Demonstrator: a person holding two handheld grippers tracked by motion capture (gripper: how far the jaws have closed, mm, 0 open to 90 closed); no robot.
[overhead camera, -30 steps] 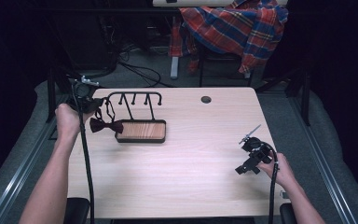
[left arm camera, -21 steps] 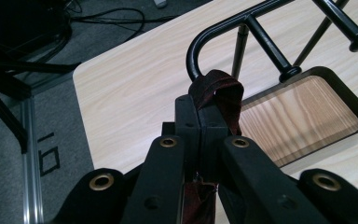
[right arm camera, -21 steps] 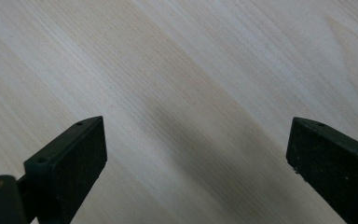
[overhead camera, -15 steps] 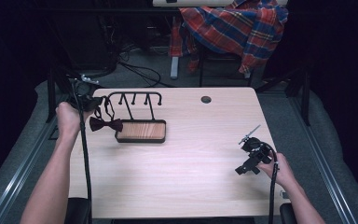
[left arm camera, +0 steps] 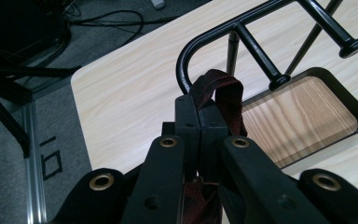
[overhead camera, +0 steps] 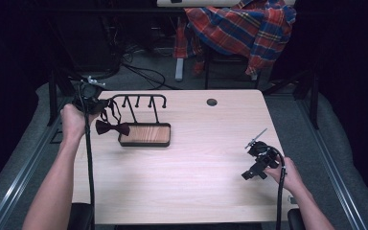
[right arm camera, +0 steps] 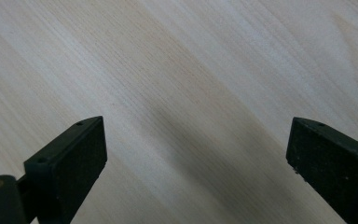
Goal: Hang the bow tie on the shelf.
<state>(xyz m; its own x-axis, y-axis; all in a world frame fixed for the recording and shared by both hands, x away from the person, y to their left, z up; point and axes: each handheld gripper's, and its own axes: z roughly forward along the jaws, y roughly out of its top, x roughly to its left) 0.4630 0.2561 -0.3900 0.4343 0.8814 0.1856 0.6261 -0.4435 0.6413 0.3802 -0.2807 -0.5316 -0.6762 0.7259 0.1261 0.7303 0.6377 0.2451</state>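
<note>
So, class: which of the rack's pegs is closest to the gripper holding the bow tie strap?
The leftmost peg, beside the rack's curved end; the left gripper holds the strap there.

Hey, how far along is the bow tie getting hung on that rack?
Done: the left tool is shut on the strap of the bow tie, lifted beside the rack. In hand: the strap loop is near the rack's curved end bar, not yet over a peg. Left: hooking the loop on and letting go. The right tool is open over the table.
</note>
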